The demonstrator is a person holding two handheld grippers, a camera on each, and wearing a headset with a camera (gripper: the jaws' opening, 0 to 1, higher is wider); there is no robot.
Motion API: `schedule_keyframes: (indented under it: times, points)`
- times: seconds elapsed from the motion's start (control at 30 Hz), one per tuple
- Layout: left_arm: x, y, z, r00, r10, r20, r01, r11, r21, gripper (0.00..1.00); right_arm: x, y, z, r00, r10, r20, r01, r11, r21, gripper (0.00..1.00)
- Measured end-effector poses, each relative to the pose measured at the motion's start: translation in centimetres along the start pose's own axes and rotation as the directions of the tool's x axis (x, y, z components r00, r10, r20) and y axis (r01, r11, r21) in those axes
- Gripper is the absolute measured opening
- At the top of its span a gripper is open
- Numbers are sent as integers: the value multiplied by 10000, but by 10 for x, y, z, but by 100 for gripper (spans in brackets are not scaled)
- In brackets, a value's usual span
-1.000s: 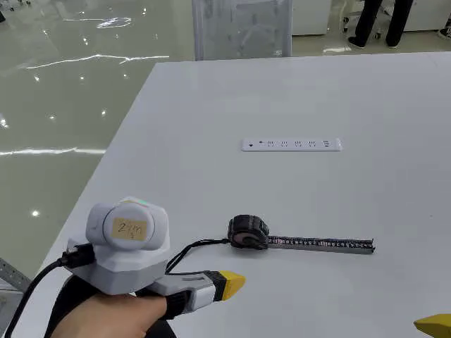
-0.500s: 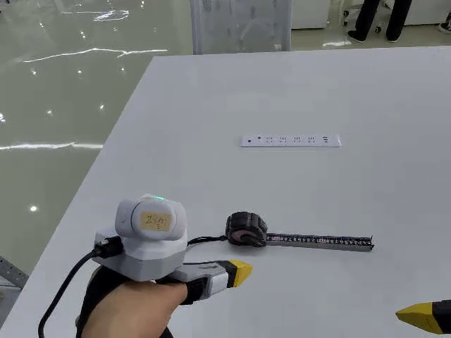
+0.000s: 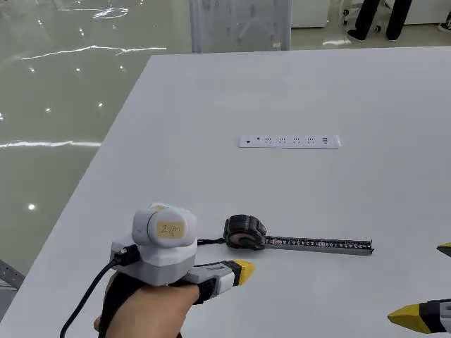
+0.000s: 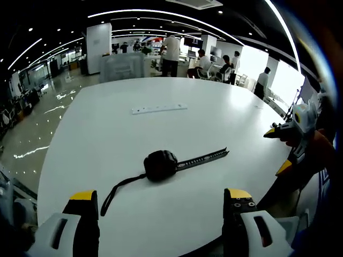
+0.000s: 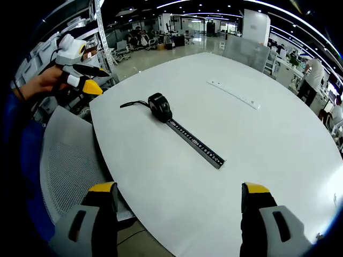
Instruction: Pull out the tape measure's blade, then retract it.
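I hold my left tool and right tool spread and empty on my side of the power strip, where the tape measure lies on the desk with its blade drawn out, probably ready for retracting.

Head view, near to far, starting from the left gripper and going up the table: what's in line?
left gripper → tape measure with its blade out → power strip → mesh chair back
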State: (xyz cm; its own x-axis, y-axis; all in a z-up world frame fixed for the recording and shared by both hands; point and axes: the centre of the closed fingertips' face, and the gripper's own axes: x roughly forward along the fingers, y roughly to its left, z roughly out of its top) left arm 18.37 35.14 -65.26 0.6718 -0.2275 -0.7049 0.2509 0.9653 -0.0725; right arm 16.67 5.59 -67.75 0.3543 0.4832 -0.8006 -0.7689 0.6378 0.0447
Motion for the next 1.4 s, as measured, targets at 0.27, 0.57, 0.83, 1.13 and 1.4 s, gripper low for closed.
schedule_keyframes:
  times: [0.27, 0.57, 0.83, 1.13, 1.4]
  points:
    - [19, 0, 3, 9997, 28, 260, -22, 9997, -238, 93, 18, -5, 4, 9995, 323, 13, -322, 9990, -320, 92]
    - [45, -7, 1, 9999, -69, 148, 74, 9994, -325, 92, 34, -14, 2, 9976, 528, -436, -566, 9942, -909, 89]
    - [64, -7, 3, 9999, 117, 87, -113, 9991, -406, 90, 48, -24, 0, 9948, 639, -793, -753, 9859, -1496, 86]
    - [92, -10, 6, 9998, 173, -131, -179, 9986, -499, 89, 67, -39, -6, 9871, 887, -1336, -1140, 9741, -1954, 82]
    - [114, -7, 3, 9988, 364, -335, -389, 9964, -754, 88, 81, -48, -4, 9807, 1025, -1664, -1427, 9574, -2512, 77]
